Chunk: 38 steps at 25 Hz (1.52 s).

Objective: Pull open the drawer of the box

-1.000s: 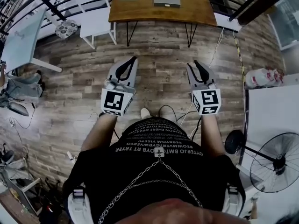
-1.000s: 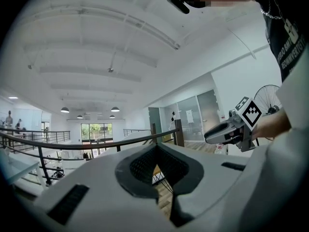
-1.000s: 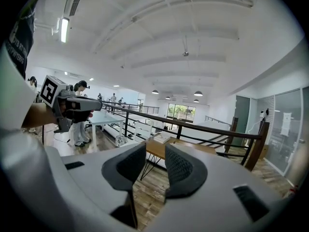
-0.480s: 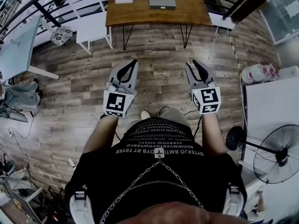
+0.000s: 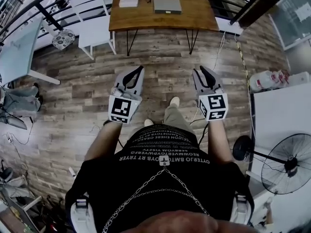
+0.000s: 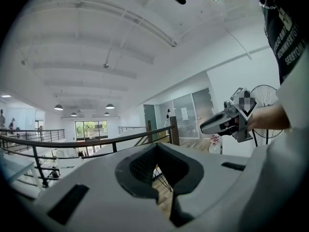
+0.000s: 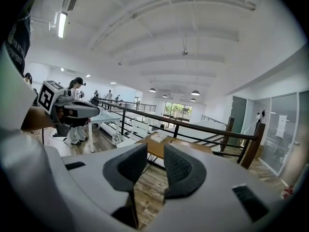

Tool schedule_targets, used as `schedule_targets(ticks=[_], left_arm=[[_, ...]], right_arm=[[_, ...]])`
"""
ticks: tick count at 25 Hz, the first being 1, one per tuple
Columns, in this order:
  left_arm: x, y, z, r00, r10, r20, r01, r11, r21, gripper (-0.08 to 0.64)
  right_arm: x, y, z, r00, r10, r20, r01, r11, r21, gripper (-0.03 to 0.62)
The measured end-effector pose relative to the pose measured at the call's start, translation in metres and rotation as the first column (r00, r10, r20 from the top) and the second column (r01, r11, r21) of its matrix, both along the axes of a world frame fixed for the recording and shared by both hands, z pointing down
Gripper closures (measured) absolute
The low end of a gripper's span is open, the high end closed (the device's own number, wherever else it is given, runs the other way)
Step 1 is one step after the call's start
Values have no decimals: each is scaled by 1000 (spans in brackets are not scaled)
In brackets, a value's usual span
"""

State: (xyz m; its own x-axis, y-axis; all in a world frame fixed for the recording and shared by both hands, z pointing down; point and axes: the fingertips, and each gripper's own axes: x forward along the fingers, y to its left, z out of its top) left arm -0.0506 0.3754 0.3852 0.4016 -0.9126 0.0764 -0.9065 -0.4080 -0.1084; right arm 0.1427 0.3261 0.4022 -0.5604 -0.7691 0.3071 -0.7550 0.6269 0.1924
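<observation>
We face wooden table [image 5: 197,14] across plank floor [image 5: 73,96]. Grey box [image 5: 167,5] sits on tabletop, well apart from both grippers. Left gripper [image 5: 140,68]: tips together, empty. Right gripper [image 5: 198,70]: jaws apart, closing, nothing between.

grey box [image 5: 167,4] on the far table [image 5: 194,18], too small for detail
</observation>
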Motion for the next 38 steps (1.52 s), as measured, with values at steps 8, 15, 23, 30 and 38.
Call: schedule_targets(ticks=[8,15,23,30,38], left_arm=[[8,-37,6,999,-32,14,32,999,-17,554],[22,-75,9,999,-50,5,50,998,-29,554],[19,-128,14,995,-96,5,96,994,-46,554],[22,-167,8,992,-124,-21,124,992,-27,554],[40,-198,13,993,-112,-40,110,993,-44,555]], right_arm=[[17,-35,11,1000,-12,-1,12,1000,-21,492],[31,-81,14,1000,-31,3,31,999,-16,501],[32,-147,20,997,-62,37,63,997,-35,503],[36,-189,12,996,-70,57,71,997,-14,503],[44,-218,13,994,-73,77,74,997,-11,503]])
